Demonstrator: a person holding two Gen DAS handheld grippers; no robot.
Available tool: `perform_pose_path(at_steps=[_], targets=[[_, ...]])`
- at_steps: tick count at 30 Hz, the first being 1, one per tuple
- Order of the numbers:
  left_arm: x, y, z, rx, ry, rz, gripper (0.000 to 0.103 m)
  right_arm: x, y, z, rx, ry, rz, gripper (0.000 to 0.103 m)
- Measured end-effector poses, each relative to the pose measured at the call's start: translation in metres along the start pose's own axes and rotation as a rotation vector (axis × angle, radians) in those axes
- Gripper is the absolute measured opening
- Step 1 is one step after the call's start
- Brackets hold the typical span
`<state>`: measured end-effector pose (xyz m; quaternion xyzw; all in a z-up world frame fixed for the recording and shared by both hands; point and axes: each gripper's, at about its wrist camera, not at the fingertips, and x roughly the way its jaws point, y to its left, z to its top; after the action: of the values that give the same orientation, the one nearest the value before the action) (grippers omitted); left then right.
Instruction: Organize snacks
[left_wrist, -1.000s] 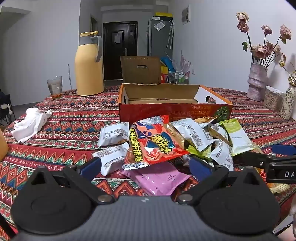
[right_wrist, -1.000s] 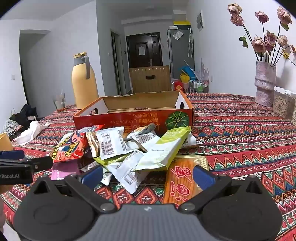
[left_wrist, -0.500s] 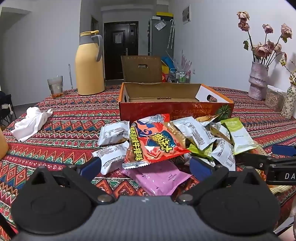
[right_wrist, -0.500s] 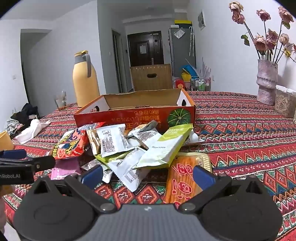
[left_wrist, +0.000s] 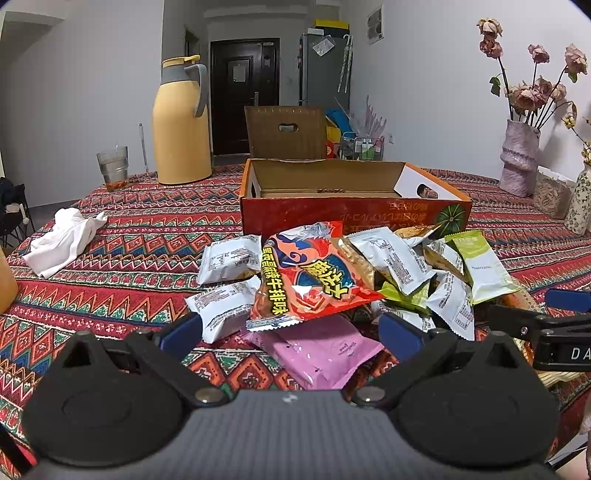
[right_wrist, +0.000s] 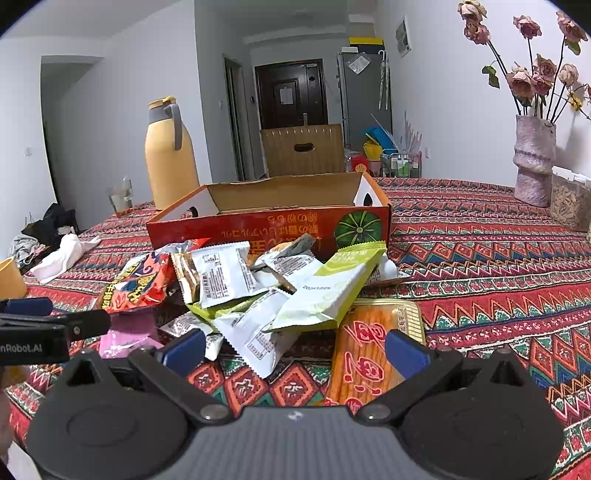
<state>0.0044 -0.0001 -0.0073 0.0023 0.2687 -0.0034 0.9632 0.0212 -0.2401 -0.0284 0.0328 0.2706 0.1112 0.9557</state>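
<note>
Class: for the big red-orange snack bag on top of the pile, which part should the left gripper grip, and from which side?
Grip the crimped bottom seam of the red-orange snack bag, coming from the near side. That flat edge juts out toward the open left gripper, lifted clear above the pink packet, so a finger could probably slide under it. The puffy middle would likely slip.

Right gripper (right_wrist: 295, 349) edged closer to the snack pile (right_wrist: 258, 291), orange box (right_wrist: 269, 225) looming larger, left gripper (left_wrist: 291, 334) barely nearer

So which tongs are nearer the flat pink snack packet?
Left. The left tongs straddle the pink snack packet; the right tongs sit off to its right, over the orange packet.
</note>
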Motion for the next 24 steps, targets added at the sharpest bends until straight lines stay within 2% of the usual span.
perform_pose_path(at_steps=[24], targets=[[-0.0008,0.0020,-0.0001,-0.005,-0.002,-0.004,0.103,0.0006,0.0018,-0.0019,-0.002,0.004,-0.001,0.103]])
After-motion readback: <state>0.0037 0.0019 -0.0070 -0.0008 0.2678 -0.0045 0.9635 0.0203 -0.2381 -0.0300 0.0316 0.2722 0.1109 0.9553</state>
